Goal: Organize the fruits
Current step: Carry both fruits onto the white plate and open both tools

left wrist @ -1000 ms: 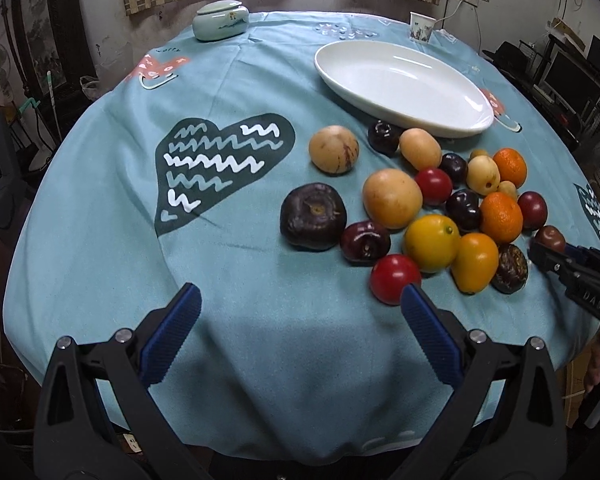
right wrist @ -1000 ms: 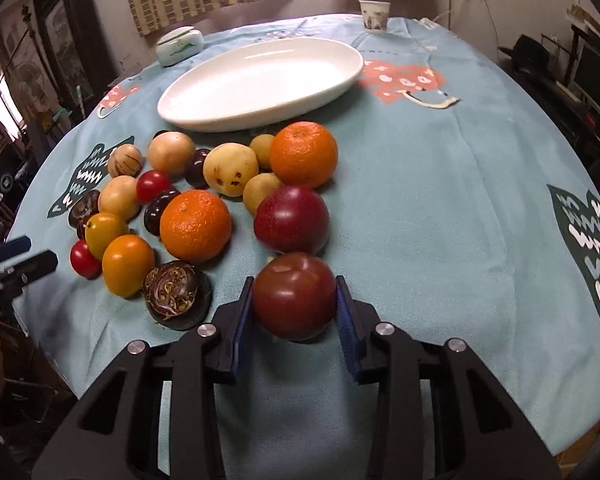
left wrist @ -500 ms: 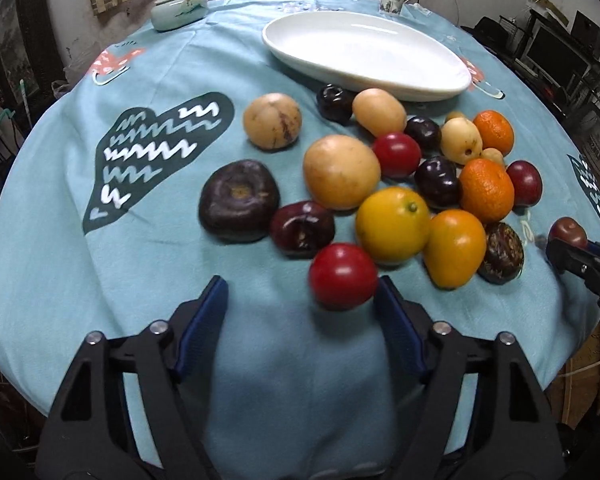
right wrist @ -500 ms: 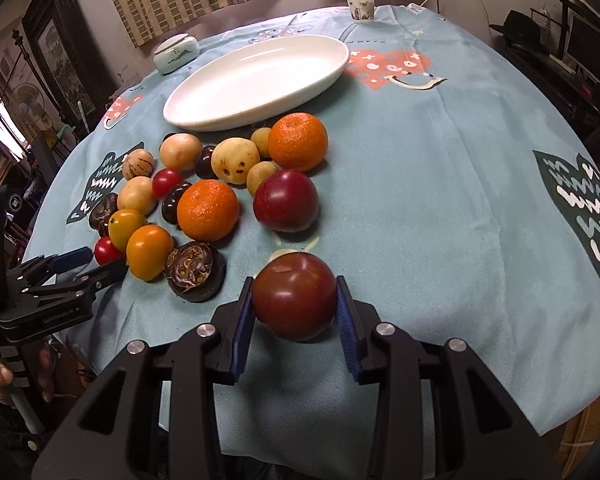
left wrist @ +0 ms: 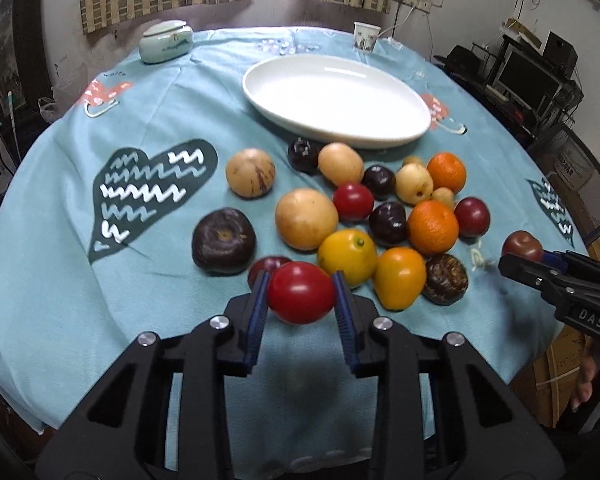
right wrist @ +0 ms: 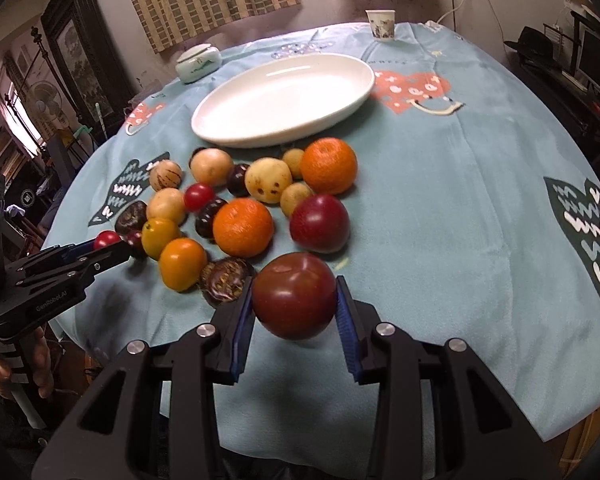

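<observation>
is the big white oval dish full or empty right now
Empty. The white oval dish shows only bare glossy surface; all the fruit lies on the tablecloth or in the grippers.

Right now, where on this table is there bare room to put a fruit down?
The white oval plate is empty. Bare cloth lies right of the orange, toward the dark heart print. The fruit cluster before the plate is crowded.

Both tongs are matte black plastic frames with triangular cut-outs in their arms. The left tongs (left wrist: 301, 294) carry ribbed blue pads (left wrist: 259, 316) on the inner faces of their fingers and round silver screw heads along the linkage. The right tongs (right wrist: 295, 306) match: blue ribbed pads (right wrist: 346, 330), silver screws. At the right edge of the left wrist view their side reads "DAS" in pale letters. At the left edge of the right wrist view the left tongs' side reads "GenRobot.AI".
</observation>
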